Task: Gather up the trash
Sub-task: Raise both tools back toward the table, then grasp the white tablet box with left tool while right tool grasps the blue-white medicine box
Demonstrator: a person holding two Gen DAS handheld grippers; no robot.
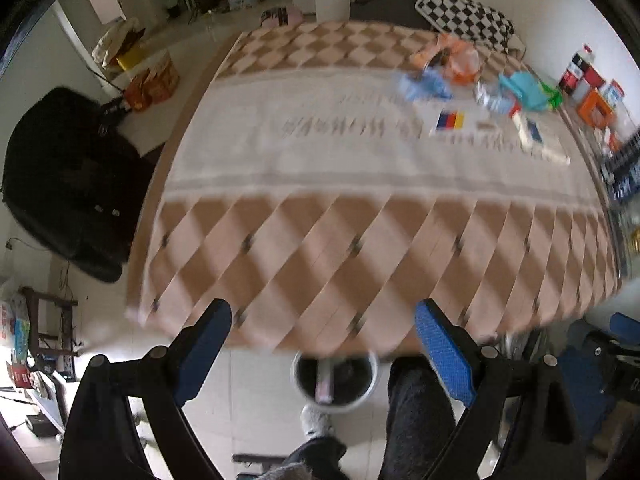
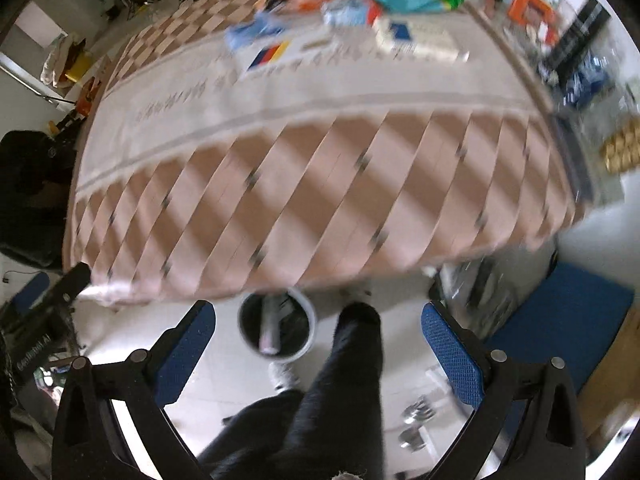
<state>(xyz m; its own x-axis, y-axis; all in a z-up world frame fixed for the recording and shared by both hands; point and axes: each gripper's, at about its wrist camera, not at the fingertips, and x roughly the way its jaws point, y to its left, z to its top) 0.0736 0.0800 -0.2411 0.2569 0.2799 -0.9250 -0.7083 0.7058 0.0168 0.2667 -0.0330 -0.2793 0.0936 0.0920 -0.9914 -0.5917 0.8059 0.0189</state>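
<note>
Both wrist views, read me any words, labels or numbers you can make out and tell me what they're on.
No text is legible in either view.
White paper with the black, red and yellow block: too blurred to read.
Bedspread's centre band pattern: smeared.
Boxes by the wall: labels unreadable.

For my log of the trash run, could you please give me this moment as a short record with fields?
left gripper: jaws open, empty
right gripper: jaws open, empty
trash bin: on the floor at the table's near edge, a pale tube-like item inside
clutter pile: far right of the table, untouched
image quality: motion-blurred
</note>
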